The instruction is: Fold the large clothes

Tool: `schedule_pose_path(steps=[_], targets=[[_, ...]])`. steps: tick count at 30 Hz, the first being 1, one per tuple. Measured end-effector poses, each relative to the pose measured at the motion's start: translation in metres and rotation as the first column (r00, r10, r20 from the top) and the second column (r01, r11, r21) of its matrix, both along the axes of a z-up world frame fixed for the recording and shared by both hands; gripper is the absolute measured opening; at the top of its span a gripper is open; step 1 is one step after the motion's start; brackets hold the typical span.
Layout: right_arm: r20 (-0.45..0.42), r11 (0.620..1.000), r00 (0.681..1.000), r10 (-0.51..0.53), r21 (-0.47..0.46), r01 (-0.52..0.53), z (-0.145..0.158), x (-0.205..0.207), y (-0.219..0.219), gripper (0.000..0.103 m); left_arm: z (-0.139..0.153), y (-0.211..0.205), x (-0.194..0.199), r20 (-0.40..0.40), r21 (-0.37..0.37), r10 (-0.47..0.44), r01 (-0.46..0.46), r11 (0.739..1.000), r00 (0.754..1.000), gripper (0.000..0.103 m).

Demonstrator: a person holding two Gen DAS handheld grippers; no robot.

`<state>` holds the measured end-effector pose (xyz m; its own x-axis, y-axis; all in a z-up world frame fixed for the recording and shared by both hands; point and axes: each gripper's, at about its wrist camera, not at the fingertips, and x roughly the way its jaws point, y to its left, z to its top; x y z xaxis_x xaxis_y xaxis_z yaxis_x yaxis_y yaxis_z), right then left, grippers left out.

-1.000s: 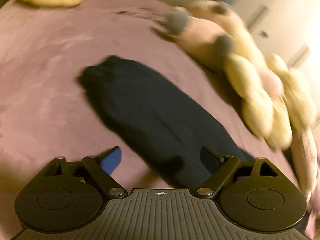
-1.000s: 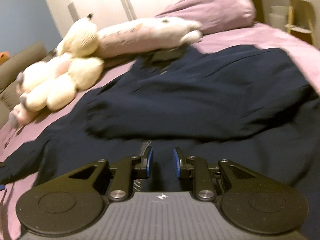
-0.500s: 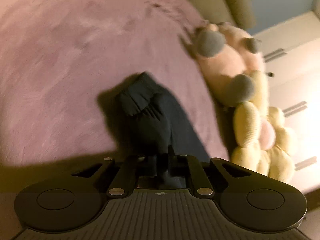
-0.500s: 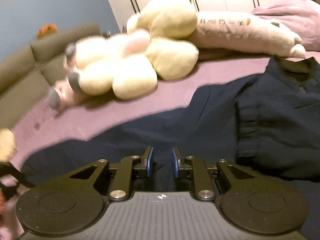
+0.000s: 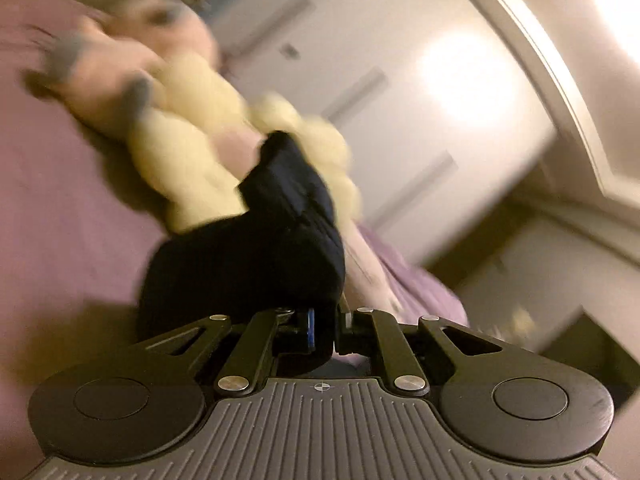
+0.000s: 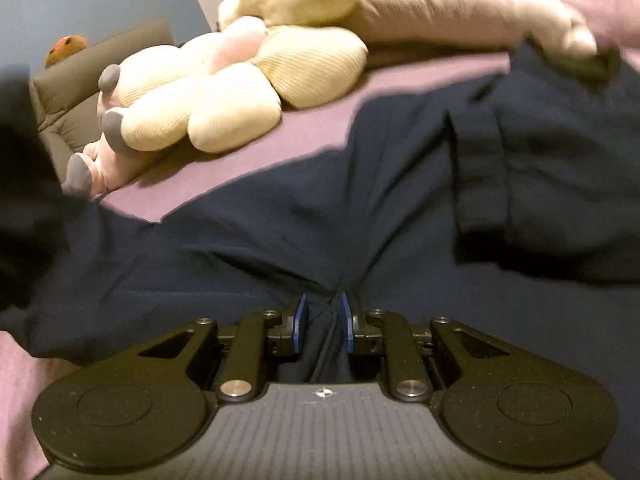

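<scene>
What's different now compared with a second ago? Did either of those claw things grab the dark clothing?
The left gripper, wide open a second ago over the dark sleeve, closed on it and lifted it off the purple bedspread. The right gripper swung left across the navy garment; its jaws have just been closing, pinching a fold. The plush toys lie as before.

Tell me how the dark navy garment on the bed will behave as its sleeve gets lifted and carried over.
Probably floppy: the sleeve droops in a bunch from the shut left hand-held gripper. Likely soft and easily creased, since the navy garment puckers where the right hand-held gripper pinches it. It may drag across the purple bedspread.
</scene>
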<state>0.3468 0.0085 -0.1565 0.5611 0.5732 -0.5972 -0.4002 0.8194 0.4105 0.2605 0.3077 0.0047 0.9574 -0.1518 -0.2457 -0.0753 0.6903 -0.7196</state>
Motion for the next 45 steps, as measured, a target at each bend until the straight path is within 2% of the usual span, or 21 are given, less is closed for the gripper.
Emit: schedule_pose_path(steps=[2,4,8,10,12,13,14,15,17,18,19,21,23,27,31,33,35,37,39,40,45], targets=[[-0.076,0.998,0.997,0.003,0.056,0.001,0.009,0.011,-0.012,0.015,-0.007,-0.038,0.023,-0.049,0.034,-0.068,0.070,0.997,0.996,0.010],[-0.095,0.988,0.995,-0.043,0.145,0.057,0.019,0.008,-0.041,0.015,-0.023,-0.081,0.045,-0.110,0.080,-0.131,0.140,0.987,0.985,0.010],[-0.055,0.955,0.982,-0.181,0.230,0.189,0.034,-0.023,-0.129,0.018,-0.071,-0.160,0.078,-0.259,0.230,-0.154,0.216,0.949,0.953,0.014],[-0.090,0.934,0.966,-0.244,0.248,0.259,0.029,-0.033,-0.171,0.021,-0.102,-0.188,0.091,-0.344,0.254,-0.155,0.251,0.934,0.926,0.018],[-0.144,0.921,0.952,-0.270,0.250,0.299,0.020,-0.037,-0.202,0.021,-0.125,-0.205,0.103,-0.411,0.297,-0.123,0.260,0.919,0.903,0.027],[-0.167,0.917,0.948,-0.271,0.255,0.307,0.016,-0.037,-0.214,0.021,-0.134,-0.211,0.104,-0.424,0.315,-0.111,0.262,0.912,0.899,0.029],[-0.186,0.912,0.947,-0.263,0.271,0.307,0.013,-0.037,-0.223,0.022,-0.138,-0.215,0.103,-0.405,0.338,-0.111,0.262,0.904,0.907,0.037],[-0.203,0.905,0.946,-0.254,0.294,0.306,0.011,-0.037,-0.230,0.023,-0.138,-0.217,0.102,-0.392,0.349,-0.120,0.269,0.898,0.912,0.051],[-0.243,0.887,0.943,-0.228,0.348,0.304,0.008,-0.031,-0.238,0.030,-0.135,-0.222,0.106,-0.396,0.367,-0.166,0.321,0.873,0.903,0.069],[-0.269,0.874,0.940,-0.212,0.377,0.305,0.007,-0.028,-0.239,0.033,-0.131,-0.227,0.104,-0.408,0.388,-0.171,0.340,0.857,0.897,0.078],[-0.284,0.863,0.938,-0.197,0.404,0.303,0.008,-0.025,-0.240,0.037,-0.126,-0.230,0.102,-0.415,0.406,-0.168,0.348,0.845,0.894,0.081],[-0.275,0.853,0.947,-0.163,0.442,0.276,0.013,-0.023,-0.235,0.043,-0.114,-0.228,0.089,-0.408,0.396,-0.171,0.343,0.852,0.897,0.088],[-0.232,0.868,0.962,-0.141,0.438,0.233,0.022,-0.025,-0.225,0.057,-0.105,-0.219,0.059,-0.349,0.363,-0.191,0.321,0.875,0.917,0.094],[-0.173,0.909,0.978,-0.116,0.378,0.175,0.034,-0.022,-0.211,0.064,-0.094,-0.178,0.019,-0.305,0.343,-0.067,0.175,0.923,0.950,0.094],[-0.243,0.919,0.963,-0.116,0.341,0.197,0.025,-0.007,-0.195,0.063,-0.097,-0.135,0.001,-0.343,0.314,0.076,0.038,0.949,0.936,0.092],[-0.274,0.922,0.955,-0.110,0.330,0.201,0.016,0.001,-0.184,0.055,-0.103,-0.122,-0.001,-0.376,0.308,0.106,0.016,0.951,0.920,0.088],[-0.271,0.930,0.956,-0.109,0.313,0.194,0.013,0.008,-0.171,0.031,-0.108,-0.117,0.000,-0.399,0.320,0.122,0.013,0.947,0.909,0.084],[-0.275,0.943,0.957,-0.088,0.287,0.169,0.011,0.014,-0.157,0.014,-0.113,-0.115,0.004,-0.429,0.320,0.126,0.021,0.947,0.894,0.072],[-0.196,0.968,0.975,-0.105,0.205,0.146,0.024,0.009,-0.145,0.011,-0.120,-0.110,0.005,-0.467,0.287,0.116,0.027,0.958,0.877,0.052],[-0.129,0.976,0.986,-0.109,0.175,0.131,0.037,0.002,-0.143,0.011,-0.122,-0.109,0.007,-0.474,0.279,0.116,0.024,0.960,0.873,0.050],[0.034,0.946,0.990,-0.135,0.301,0.118,0.095,-0.026,-0.173,0.011,-0.120,-0.109,0.024,-0.467,0.294,0.145,-0.001,0.956,0.872,0.040]])
